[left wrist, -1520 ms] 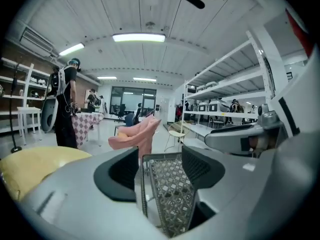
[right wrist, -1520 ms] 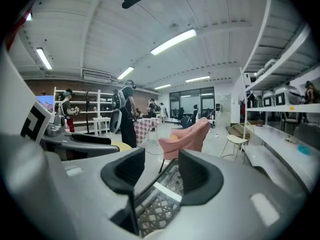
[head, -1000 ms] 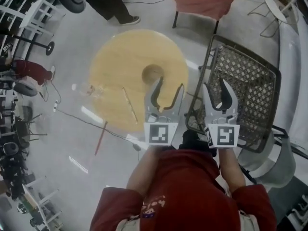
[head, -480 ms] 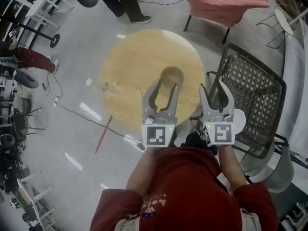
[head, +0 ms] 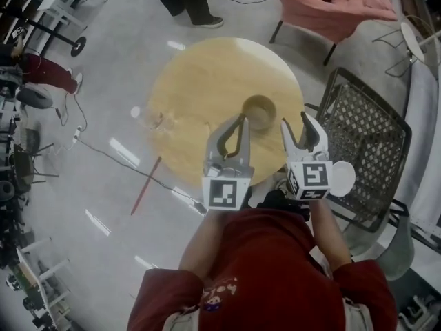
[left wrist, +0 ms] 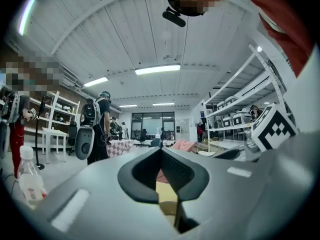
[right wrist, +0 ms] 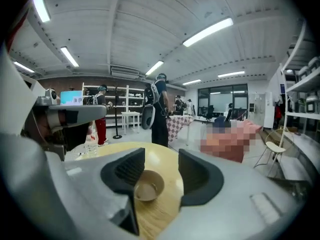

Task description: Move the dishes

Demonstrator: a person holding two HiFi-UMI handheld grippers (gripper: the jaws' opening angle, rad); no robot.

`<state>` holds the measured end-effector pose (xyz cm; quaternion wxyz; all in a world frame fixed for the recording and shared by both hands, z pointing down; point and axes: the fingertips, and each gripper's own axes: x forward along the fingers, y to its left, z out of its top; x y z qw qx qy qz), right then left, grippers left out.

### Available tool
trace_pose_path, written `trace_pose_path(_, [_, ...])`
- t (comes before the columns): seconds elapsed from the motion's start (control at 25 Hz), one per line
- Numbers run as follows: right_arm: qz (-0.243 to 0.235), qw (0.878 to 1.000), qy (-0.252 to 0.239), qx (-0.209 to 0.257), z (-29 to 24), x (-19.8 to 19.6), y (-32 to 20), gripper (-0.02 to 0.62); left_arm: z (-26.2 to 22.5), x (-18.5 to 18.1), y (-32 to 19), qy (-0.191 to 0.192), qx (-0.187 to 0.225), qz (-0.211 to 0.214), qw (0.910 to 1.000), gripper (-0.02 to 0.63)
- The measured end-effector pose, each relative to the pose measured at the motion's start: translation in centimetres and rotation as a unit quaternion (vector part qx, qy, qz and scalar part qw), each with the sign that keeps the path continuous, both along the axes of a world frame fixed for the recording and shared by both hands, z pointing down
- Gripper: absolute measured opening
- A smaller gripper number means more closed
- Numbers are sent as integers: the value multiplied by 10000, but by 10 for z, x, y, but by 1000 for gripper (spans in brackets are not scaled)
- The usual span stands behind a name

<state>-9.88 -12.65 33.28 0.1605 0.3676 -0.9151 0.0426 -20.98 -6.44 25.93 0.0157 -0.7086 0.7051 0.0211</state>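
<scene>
Grey jaws of the left gripper (head: 238, 120) have just closed together with nothing in them, over the near edge of the round wooden table (head: 200, 88). At the table's right edge, the right gripper (head: 297, 125) is open wide and empty. A tan bowl (head: 260, 110) sits on the table just past both.

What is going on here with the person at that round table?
A person in a red top stands over a round wooden table with a gripper in each hand. A brown bowl sits on the table, not yet gripped. The right gripper is open and pointed toward the bowl, which shows ahead through the gap between its jaws. The left gripper has just been closing and is now shut, with nothing between its jaws.
</scene>
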Motion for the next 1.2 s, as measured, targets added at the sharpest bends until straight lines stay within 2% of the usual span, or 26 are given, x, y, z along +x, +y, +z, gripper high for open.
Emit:
trace_pose_path(0.28, [5, 9973, 296, -678, 47, -26, -7, 198, 11, -24, 4, 4, -59, -105, 9999, 5])
trace_pose_path(0.48, [40, 9938, 724, -847, 74, -36, -12, 198, 17, -35, 1, 80, -64, -102, 9999, 5])
trace_pose_path(0.68, [235, 9854, 874, -1444, 107, -35, -21, 198, 19, -35, -3, -439, -173, 176, 9987, 5])
trace_pose_path(0.8, [243, 9796, 987, -1732, 125, -39, -24, 198, 22, -38, -3, -196, -170, 105, 9996, 5])
trace_pose_path(0.92, [299, 9738, 1124, -1952, 141, -40, -26, 198, 27, -39, -4, -673, -379, 270, 9966, 5])
trace_pose_path(1.0, [348, 9692, 1195, -2125, 152, -40, -28, 198, 29, -41, -4, -556, -382, 228, 9975, 5])
trace_pose_path(1.2, [364, 9578, 1192, -2591, 173, -42, -26, 198, 34, -40, -6, -690, -468, 338, 9959, 5])
